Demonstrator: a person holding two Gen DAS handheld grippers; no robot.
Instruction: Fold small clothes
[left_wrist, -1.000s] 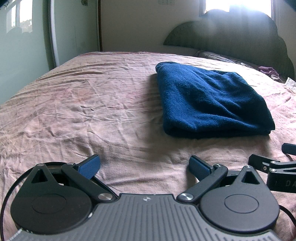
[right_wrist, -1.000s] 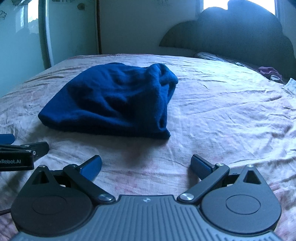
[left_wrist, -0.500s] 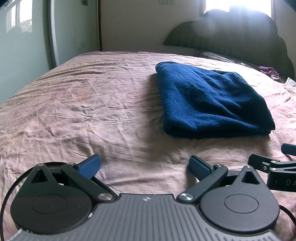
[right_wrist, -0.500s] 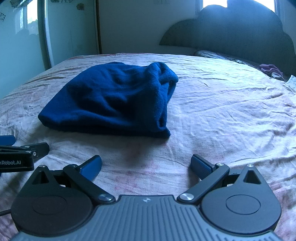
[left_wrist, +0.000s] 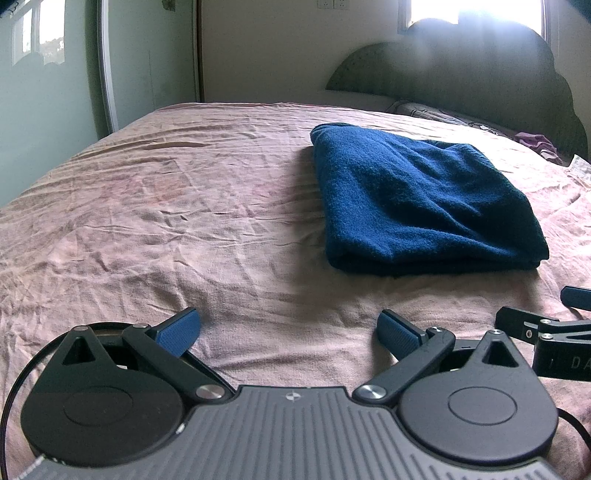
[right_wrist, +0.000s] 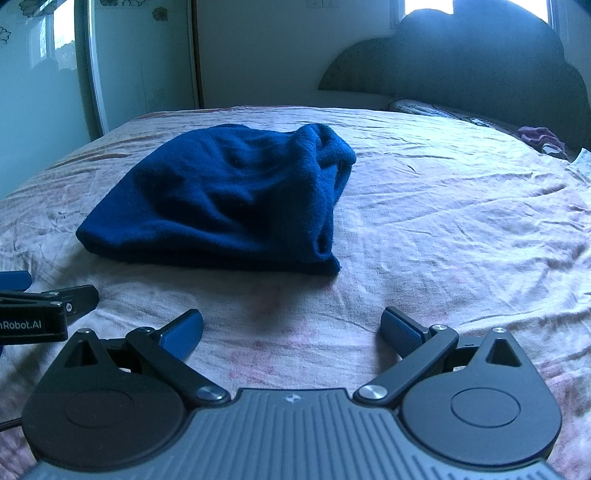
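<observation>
One bed: pink crumpled sheet (left_wrist: 155, 221) across nearly the whole of both views, dark scalloped headboard (left_wrist: 480, 85) at the far end.
One garment: dark blue fleece piece (left_wrist: 417, 199), folded flat, lying mid-bed on the sheet, ahead of both grippers and touching neither; right of centre in the left wrist view, left of centre in the right wrist view (right_wrist: 225, 199).
Two grippers: left gripper (left_wrist: 288, 328) and right gripper (right_wrist: 291, 330), side by side low over the near part of the sheet, each with jaws spread wide and nothing between the blue pads.
Two windows: one bright pane above the headboard, one reflected in the mirrored door (left_wrist: 55, 74) at left.
One purple cloth: small crumpled scrap (left_wrist: 535, 142) near the headboard, well apart from the garment; kind hard to tell at this size.
Left view only: neat closed fold edge of the garment facing the camera; right gripper's finger (left_wrist: 517, 325) at the right border.
Right view only: loose layered ends of the garment bunched on its right side; left gripper's finger (right_wrist: 74, 297) at the left border, lettering "Robot.AI" on its body.
</observation>
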